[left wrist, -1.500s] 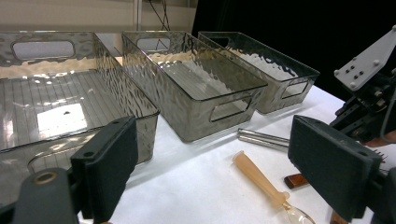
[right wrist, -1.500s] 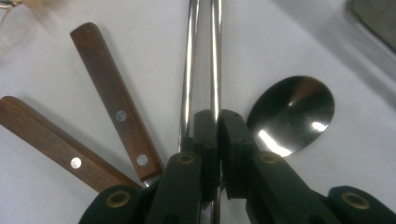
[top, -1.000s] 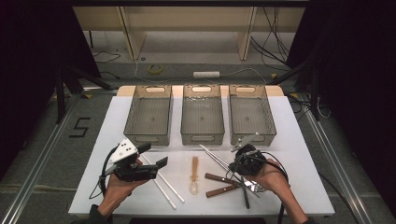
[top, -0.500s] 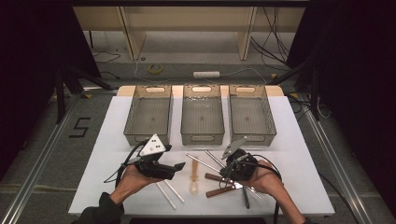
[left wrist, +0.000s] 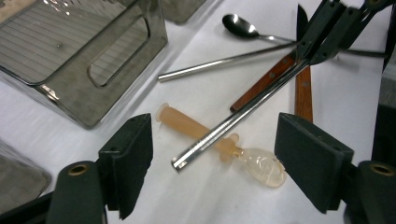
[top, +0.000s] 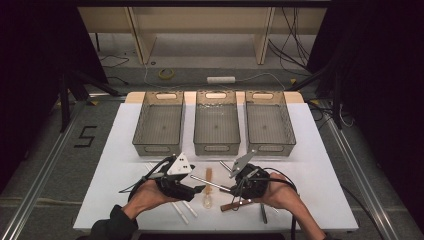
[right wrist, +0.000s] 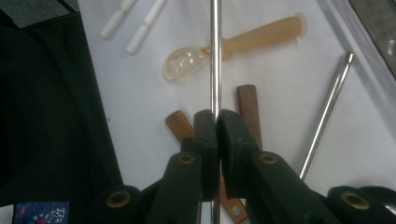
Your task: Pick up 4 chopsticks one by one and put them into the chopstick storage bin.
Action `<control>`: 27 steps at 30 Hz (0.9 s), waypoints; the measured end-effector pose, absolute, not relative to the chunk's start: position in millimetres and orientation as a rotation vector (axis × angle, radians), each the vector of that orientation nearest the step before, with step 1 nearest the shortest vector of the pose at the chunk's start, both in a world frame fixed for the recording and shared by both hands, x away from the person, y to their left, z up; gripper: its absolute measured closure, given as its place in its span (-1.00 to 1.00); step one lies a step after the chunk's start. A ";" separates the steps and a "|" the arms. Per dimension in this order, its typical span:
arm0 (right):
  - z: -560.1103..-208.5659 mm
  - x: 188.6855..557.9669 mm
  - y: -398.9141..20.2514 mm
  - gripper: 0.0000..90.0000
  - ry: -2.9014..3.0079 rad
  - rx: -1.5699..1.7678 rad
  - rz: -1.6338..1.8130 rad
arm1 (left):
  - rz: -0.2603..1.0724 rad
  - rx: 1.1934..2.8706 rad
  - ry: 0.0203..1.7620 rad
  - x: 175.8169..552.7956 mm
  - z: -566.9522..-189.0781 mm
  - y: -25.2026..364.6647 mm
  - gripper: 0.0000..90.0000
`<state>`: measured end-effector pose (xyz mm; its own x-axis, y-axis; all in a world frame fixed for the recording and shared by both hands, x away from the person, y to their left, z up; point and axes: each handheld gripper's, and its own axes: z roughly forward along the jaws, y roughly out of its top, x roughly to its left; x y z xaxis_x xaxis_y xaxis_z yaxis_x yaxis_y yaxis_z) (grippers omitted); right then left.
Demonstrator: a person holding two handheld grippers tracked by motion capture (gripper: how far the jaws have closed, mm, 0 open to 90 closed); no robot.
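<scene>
On the white table (top: 125,150), my left gripper (left wrist: 212,154) had its jaws spread wide, and they had just been closing a little. Between them, untouched, was the free end of a metal straw (left wrist: 233,123), held above a soft orange spoon (left wrist: 201,133). Further right, my right gripper (right wrist: 217,123) pinched that straw tight.
</scene>
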<state>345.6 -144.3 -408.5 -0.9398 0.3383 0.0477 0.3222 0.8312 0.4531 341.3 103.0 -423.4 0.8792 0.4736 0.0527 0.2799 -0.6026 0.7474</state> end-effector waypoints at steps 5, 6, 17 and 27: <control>-409.7 341.9 -135.9 0.92 2.996 0.471 0.715 | 0.317 2.328 0.462 335.2 -426.0 98.3 -0.17; -409.8 341.1 -134.6 0.92 3.000 0.466 0.706 | 0.321 2.345 0.446 334.1 -427.2 97.1 -0.14; -407.6 335.6 -126.7 0.92 3.025 0.365 0.709 | 0.295 2.445 0.312 326.8 -433.0 91.2 0.29; -411.0 333.9 -126.1 0.91 3.056 0.247 0.698 | 0.252 2.490 0.192 322.5 -436.3 89.5 0.64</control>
<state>333.9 -126.1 -411.0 -0.9877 0.1521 0.0373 0.1532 0.8891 0.4312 322.5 89.5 -436.3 0.9712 0.1963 0.1350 0.0776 -0.7964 0.5998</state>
